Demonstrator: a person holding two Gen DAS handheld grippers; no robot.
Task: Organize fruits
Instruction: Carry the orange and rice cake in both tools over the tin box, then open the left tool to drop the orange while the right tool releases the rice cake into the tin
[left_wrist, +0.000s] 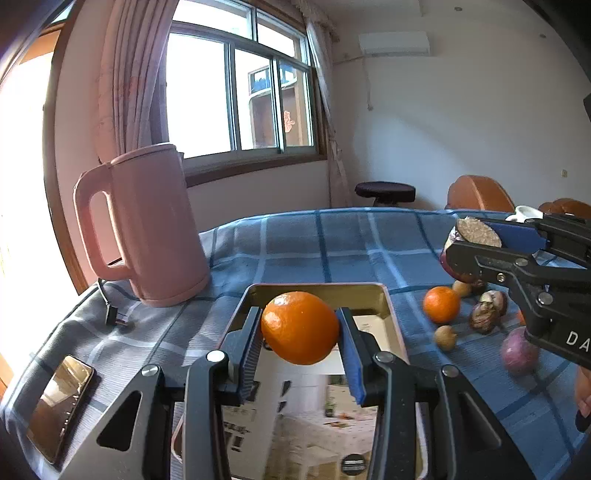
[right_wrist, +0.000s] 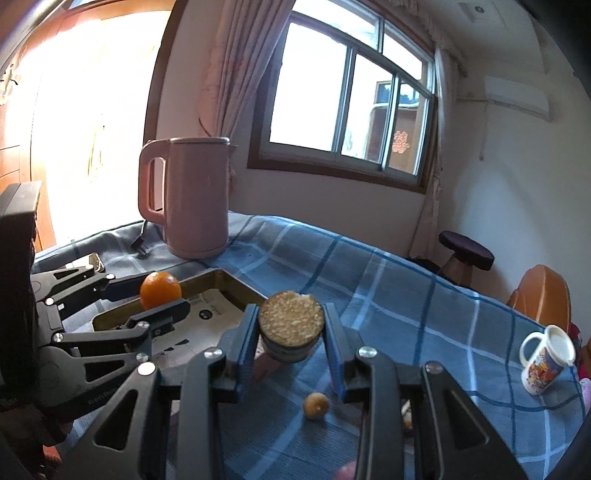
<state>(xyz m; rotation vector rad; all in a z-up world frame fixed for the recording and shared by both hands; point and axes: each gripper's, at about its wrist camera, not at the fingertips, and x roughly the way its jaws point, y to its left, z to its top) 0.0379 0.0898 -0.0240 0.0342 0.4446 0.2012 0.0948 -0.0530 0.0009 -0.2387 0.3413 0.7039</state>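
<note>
Orange fruit (left_wrist: 300, 326): clamped in left tongs (left_wrist: 301, 332), above tray (left_wrist: 391, 314).
Right tongs (right_wrist: 291, 332): clamped on cut fruit piece (right_wrist: 291, 325).
Kettle (left_wrist: 147, 225): bench's (left_wrist: 332, 236) far-left corner.

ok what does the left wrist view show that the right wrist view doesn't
Only the left wrist view: a second orange on the cloth, the dark shelled fruits and a purple fruit. Only the right wrist view: the printed mug. Both: the pink kettle, the tray, the left tool shut on an orange, and the right tool shut on a cut sugarcane piece.
</note>
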